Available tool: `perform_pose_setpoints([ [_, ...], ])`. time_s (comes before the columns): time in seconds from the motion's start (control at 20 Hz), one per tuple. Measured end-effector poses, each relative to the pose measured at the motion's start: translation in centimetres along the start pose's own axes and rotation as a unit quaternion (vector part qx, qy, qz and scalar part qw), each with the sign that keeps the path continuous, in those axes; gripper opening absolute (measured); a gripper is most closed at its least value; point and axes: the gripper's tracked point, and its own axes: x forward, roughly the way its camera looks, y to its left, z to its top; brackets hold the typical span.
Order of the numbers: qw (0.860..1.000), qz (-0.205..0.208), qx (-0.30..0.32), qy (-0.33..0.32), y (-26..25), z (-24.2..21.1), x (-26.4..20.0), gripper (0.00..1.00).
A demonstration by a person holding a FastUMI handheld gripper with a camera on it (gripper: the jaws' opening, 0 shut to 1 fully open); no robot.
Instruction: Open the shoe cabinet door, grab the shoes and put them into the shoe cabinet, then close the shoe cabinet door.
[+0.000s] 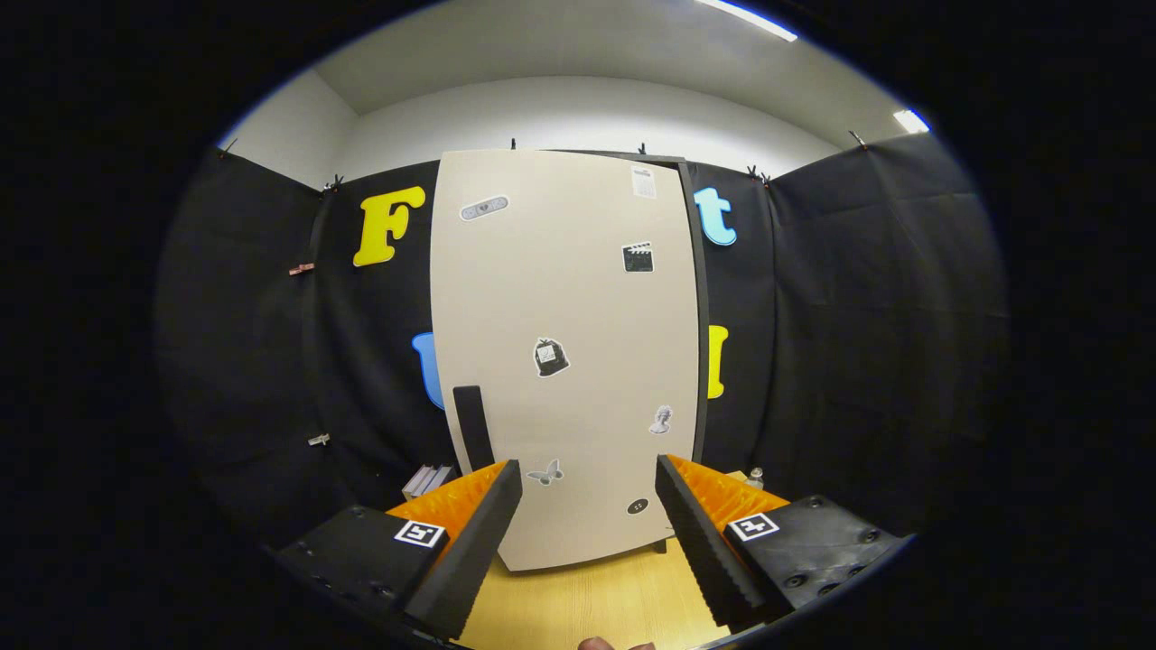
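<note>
Straight ahead of the wide-apart, empty tongs [589, 492] stands the closed cabinet door [564, 352].

Hand-held gripper [589, 506] spread before closed shoe cabinet door [564, 361].

Black cloth [840, 343] hangs as the booth's wall on three sides of the wooden tabletop [596, 600], pinned along its upper edge by small clips [332, 183], with two more clips lower down on the cloth to the left of the tabletop. Above the cloth a pale plaster wall [578, 117] rises to a pale ceiling [560, 45]. Two bright strip lights [745, 18] glow on that ceiling, high above the tabletop and off to its right.
</note>
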Motion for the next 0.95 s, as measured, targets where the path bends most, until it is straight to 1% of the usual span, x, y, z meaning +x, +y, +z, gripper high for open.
perform_pose_setpoints([
  [0.15, 1.0, -0.006, 0.0, -0.007, -0.4, 0.2, -0.2, 0.98],
  [0.95, 1.0, -0.011, 0.013, -0.009, -1.2, 0.1, 0.0, 0.98],
])
